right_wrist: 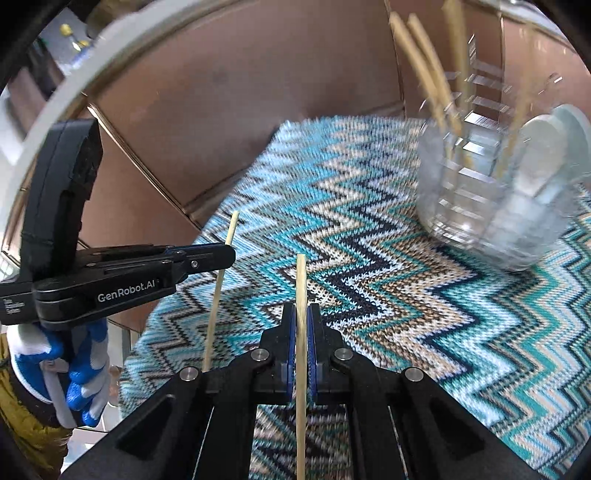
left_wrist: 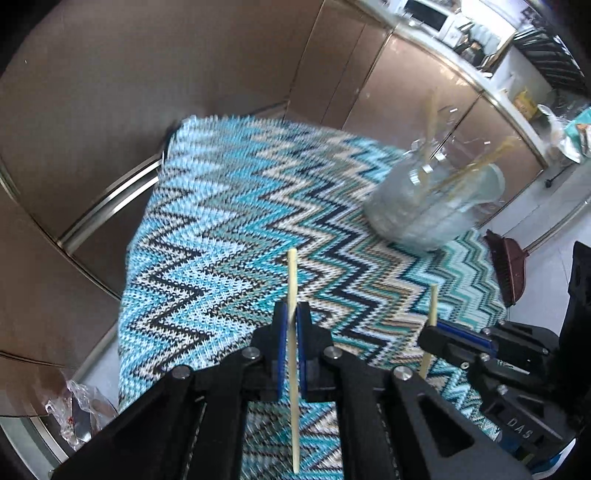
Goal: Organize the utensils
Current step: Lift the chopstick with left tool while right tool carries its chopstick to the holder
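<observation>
My left gripper (left_wrist: pixel 291 314) is shut on a pale wooden chopstick (left_wrist: pixel 293 280) that stands up between its blue pads, above the zigzag tablecloth (left_wrist: pixel 221 221). My right gripper (right_wrist: pixel 301 314) is shut on a second chopstick (right_wrist: pixel 301 284) in the same way. Each wrist view shows the other gripper from the side: the right gripper (left_wrist: pixel 428 332) with its chopstick (left_wrist: pixel 432 302) at the right, the left gripper (right_wrist: pixel 231 254) with its chopstick (right_wrist: pixel 221 273) at the left. A clear faceted holder (left_wrist: pixel 436 199) (right_wrist: pixel 491 206) on the cloth holds several chopsticks (right_wrist: pixel 424 66) and pale spoons (right_wrist: pixel 543 158).
Brown cabinet fronts (left_wrist: pixel 147 92) stand behind the table. A counter with a white microwave (left_wrist: pixel 428 16) runs along the back right. A dark brush (left_wrist: pixel 506 266) leans by the table's right edge. A blue-and-white gloved hand (right_wrist: pixel 81 373) holds the left gripper.
</observation>
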The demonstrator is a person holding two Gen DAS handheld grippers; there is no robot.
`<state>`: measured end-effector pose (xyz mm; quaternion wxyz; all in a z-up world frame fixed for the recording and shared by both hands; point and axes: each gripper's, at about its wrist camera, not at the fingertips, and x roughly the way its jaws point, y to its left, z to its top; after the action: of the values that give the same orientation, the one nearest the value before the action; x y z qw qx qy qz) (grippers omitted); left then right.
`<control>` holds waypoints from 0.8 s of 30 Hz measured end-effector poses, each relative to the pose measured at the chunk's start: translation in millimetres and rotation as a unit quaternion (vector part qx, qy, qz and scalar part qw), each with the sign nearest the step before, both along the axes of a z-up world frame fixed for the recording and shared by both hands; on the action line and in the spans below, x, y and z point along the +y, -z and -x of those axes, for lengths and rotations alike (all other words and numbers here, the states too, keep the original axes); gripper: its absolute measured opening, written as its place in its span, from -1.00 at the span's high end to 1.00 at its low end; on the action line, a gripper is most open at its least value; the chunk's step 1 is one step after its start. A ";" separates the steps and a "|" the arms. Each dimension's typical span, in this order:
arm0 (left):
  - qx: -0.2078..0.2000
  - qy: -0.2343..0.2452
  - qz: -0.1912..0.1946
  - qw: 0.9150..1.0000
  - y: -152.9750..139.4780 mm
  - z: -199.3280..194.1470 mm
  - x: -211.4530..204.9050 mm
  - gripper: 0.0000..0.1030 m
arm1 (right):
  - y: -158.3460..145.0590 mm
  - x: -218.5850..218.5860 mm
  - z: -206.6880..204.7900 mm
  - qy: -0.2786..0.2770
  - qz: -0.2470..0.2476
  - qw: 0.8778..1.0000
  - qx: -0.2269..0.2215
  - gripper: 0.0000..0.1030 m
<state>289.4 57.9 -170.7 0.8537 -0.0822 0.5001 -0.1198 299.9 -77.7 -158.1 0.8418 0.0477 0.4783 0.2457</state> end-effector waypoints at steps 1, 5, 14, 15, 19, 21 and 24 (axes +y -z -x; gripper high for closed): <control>-0.009 0.001 0.000 1.000 -5.6 4.8 -2.3 0.91 | -6.3 -3.2 6.7 0.003 -0.003 1.000 -0.010 0.89; -0.048 0.004 -0.004 0.999 -33.8 27.8 -6.0 0.91 | -28.7 -14.7 32.7 0.016 -0.015 0.999 -0.050 0.89; -0.101 0.009 -0.008 0.995 -79.2 72.0 -18.3 0.91 | -62.5 -31.9 84.3 0.041 -0.018 0.993 -0.105 0.90; -0.107 0.009 -0.008 0.994 -85.0 77.9 -19.6 0.91 | -66.4 -32.8 89.2 0.043 -0.019 0.993 -0.111 0.90; -0.131 0.009 -0.011 0.991 -106.2 100.0 -23.5 0.91 | -90.0 -42.6 114.9 0.053 -0.021 0.989 -0.140 0.90; -0.142 0.010 -0.012 0.990 -117.1 110.9 -25.1 0.91 | -97.8 -45.5 124.2 0.057 -0.022 0.987 -0.151 0.90; -0.158 0.010 -0.013 0.987 -131.7 126.0 -27.4 0.91 | -112.4 -52.3 141.4 0.066 -0.021 0.983 -0.171 0.90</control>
<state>163.4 30.5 -39.1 0.9215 -0.0460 0.3617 -0.1335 158.5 -130.0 -45.7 0.9244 0.0544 0.3174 0.2044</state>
